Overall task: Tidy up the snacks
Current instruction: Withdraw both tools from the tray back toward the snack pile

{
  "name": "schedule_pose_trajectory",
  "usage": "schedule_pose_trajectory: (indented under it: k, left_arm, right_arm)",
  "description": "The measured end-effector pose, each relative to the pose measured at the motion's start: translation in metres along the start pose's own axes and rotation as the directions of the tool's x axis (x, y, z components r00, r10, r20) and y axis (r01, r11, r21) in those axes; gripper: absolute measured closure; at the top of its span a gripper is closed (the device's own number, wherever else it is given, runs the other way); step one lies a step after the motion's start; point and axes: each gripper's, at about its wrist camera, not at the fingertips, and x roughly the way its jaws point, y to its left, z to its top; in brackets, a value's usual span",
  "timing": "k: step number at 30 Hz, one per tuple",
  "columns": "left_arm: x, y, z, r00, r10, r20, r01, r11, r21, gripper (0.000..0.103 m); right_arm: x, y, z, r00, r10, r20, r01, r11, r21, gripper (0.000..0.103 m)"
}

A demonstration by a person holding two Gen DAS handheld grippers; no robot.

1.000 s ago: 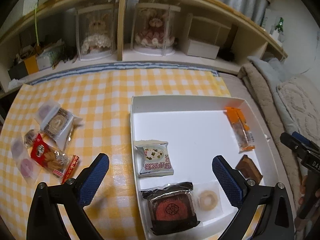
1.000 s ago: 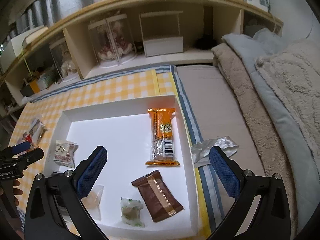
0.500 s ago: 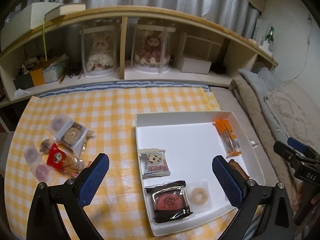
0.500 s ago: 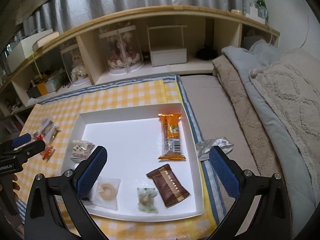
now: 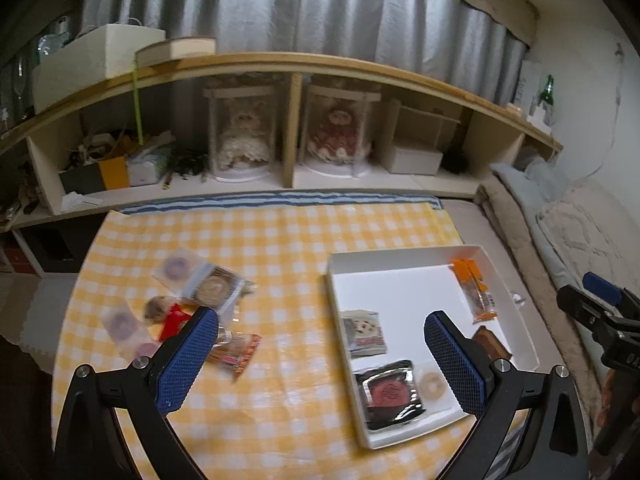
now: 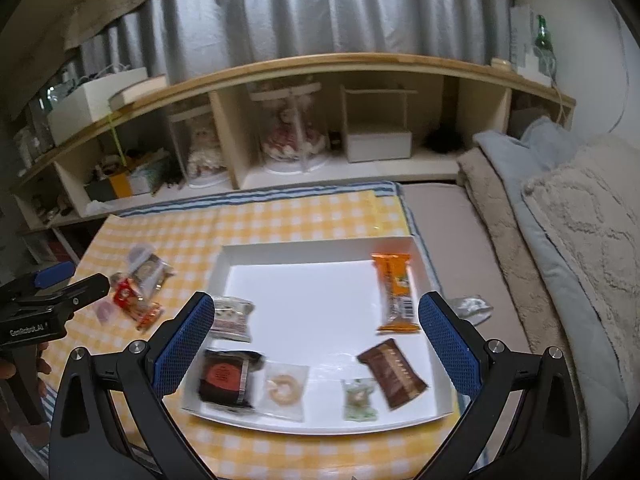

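Above the yellow checked tablecloth (image 5: 280, 248), both grippers, left gripper (image 5: 320, 364) and right gripper (image 6: 316, 344), hover spread wide, empty; crinkly loose wrapped snacks (image 5: 192, 304) left of the shallow white cardboard tray (image 6: 320, 244) might slip when pinched.

a: what sort of place is this?
b: a home, a lived-in room. a low wooden shelf (image 6: 320, 68) runs along the wall under grey curtains (image 6: 320, 12).
a: what else shows it?
b: two dolls (image 5: 244, 136) in clear cases sit in the shelf, with a book (image 5: 176, 48) and boxes on top and a green bottle (image 6: 543, 38) at the end. blankets (image 6: 560, 216) and a mat lie at the right, beside a yellow checked cloth (image 5: 260, 236).
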Motion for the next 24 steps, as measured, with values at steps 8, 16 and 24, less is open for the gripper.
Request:
schedule_pose_trajectory:
  k: [8,16,24]
  left_arm:
    - [-0.030,0.050,-0.003,0.999,0.049,0.006,-0.049,0.999,-0.008,0.000]
    - [-0.042,0.094,-0.012,0.995,0.099,0.010,-0.099,0.994,-0.037,0.000]
    - [-0.035,0.142,-0.026,0.991,0.131,0.010,-0.128,0.982,-0.140,0.000]
  right_arm:
    - [0.004,0.051,0.001,0.999,0.048,0.002,-0.048,0.999,-0.018,0.000]
    - [0.020,0.099,-0.001,0.994,0.106,-0.018,-0.106,0.994,-0.032,0.000]
    - [0.043,0.138,-0.009,0.984,0.176,-0.031,-0.177,0.983,-0.046,0.000]
